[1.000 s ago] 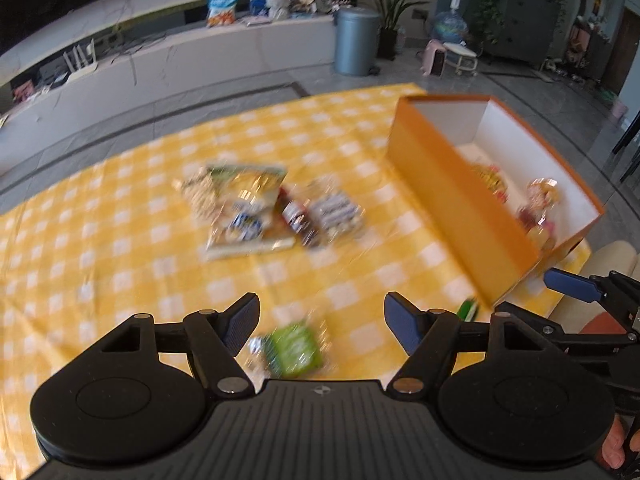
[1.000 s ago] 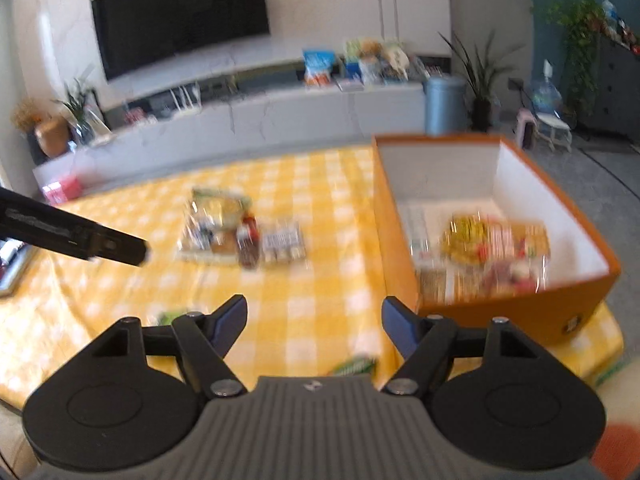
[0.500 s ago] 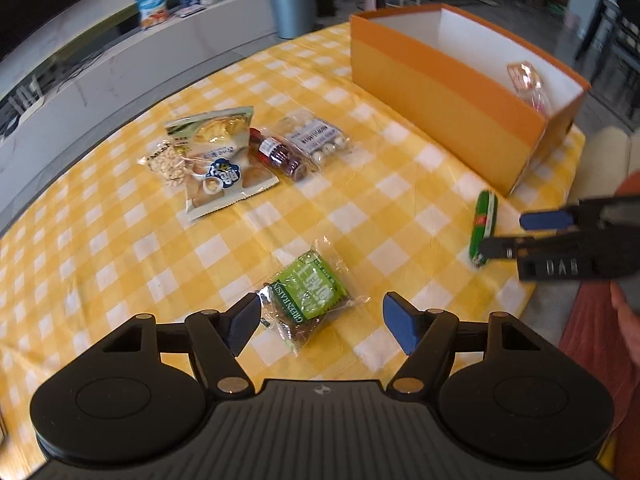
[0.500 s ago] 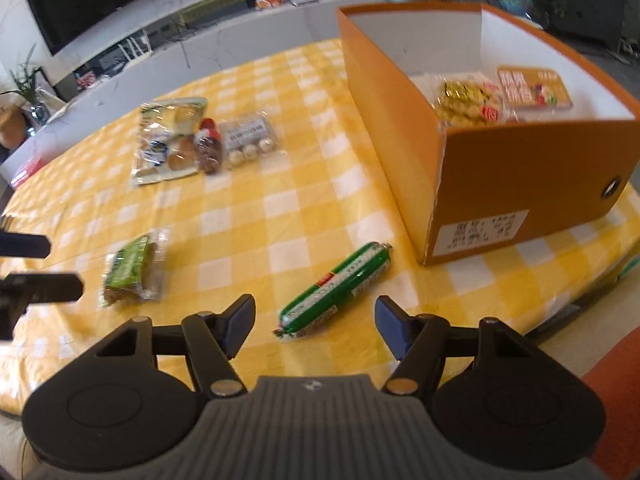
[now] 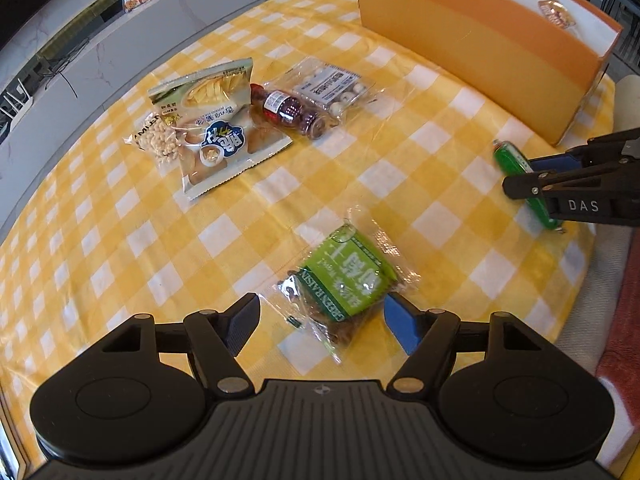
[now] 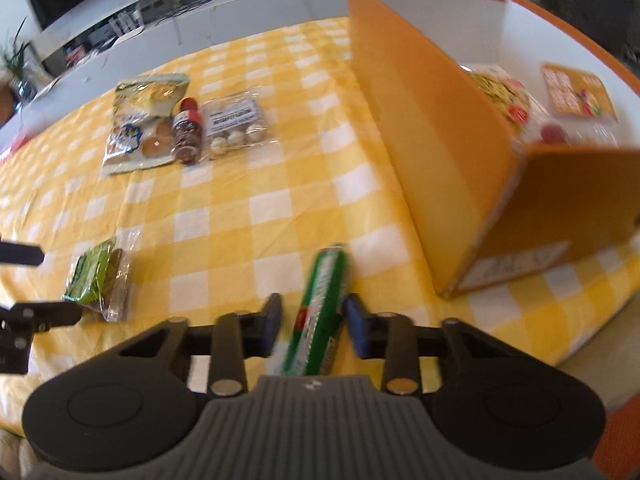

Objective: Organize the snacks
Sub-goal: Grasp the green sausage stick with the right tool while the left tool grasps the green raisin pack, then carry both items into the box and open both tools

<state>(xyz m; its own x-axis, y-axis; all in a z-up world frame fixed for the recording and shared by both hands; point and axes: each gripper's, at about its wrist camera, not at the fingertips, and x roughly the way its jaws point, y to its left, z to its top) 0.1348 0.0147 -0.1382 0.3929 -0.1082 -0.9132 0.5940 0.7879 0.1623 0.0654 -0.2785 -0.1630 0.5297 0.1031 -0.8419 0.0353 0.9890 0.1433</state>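
A green raisin packet (image 5: 344,276) lies on the yellow checked tablecloth (image 5: 400,176). My left gripper (image 5: 320,316) is low over it and open, one finger on each side of the packet's near end. A green sausage stick (image 6: 326,280) lies near the corner of the orange box (image 6: 424,140). My right gripper (image 6: 312,320) is shut on the stick. The left wrist view shows that gripper (image 5: 532,184) clamping the stick (image 5: 512,160) at the table's right edge. The raisin packet (image 6: 94,276) appears at the left of the right wrist view.
A chips bag (image 5: 212,120), a nut packet (image 5: 156,140), a dark red bottle (image 5: 288,112) and a clear bag of white balls (image 5: 332,88) lie together at the far left. Several snack packs (image 6: 500,92) lie inside the box. The table's edge runs close on the right.
Both grippers have come down toward the table. The right jaws have closed onto the green stick. The left gripper has settled around the raisin packet, still open.
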